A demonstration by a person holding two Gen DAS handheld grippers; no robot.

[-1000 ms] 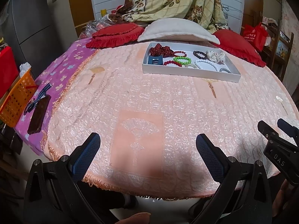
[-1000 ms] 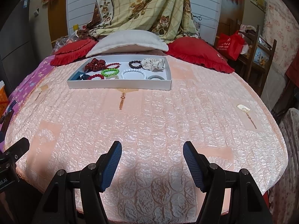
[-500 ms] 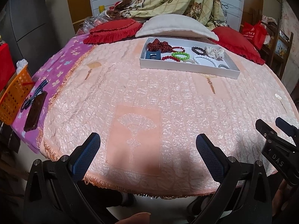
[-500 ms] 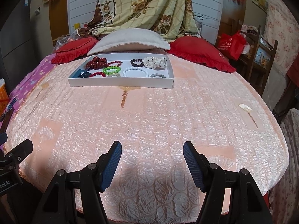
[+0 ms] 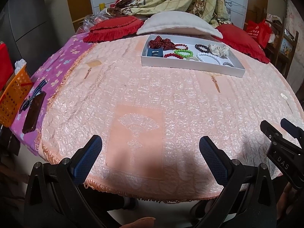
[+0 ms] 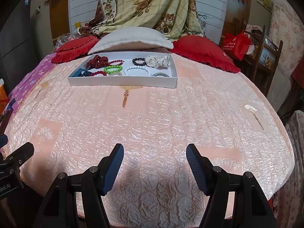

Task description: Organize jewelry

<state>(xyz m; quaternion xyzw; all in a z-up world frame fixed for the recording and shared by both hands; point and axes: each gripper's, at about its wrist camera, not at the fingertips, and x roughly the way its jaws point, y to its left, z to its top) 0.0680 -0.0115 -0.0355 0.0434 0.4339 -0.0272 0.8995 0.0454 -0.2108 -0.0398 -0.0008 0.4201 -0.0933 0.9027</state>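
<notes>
A white tray lies at the far side of the pink bedspread. In it are a green bead bracelet, a white bead bracelet, a red bead bracelet, a dark bead bracelet, a red scrunchie, a white dotted scrunchie and a blue hair clip. My left gripper is open and empty over the near edge of the bed. My right gripper is open and empty, also near the front edge, far from the tray.
Red cushions and a pale pillow lie behind the tray. An orange basket and a dark phone-like case are at the left edge. A wooden chair stands at the right.
Both grippers have drifted slightly; the tray now sits a little higher and further in the left view and lower in the right view. Both stay open and empty.
</notes>
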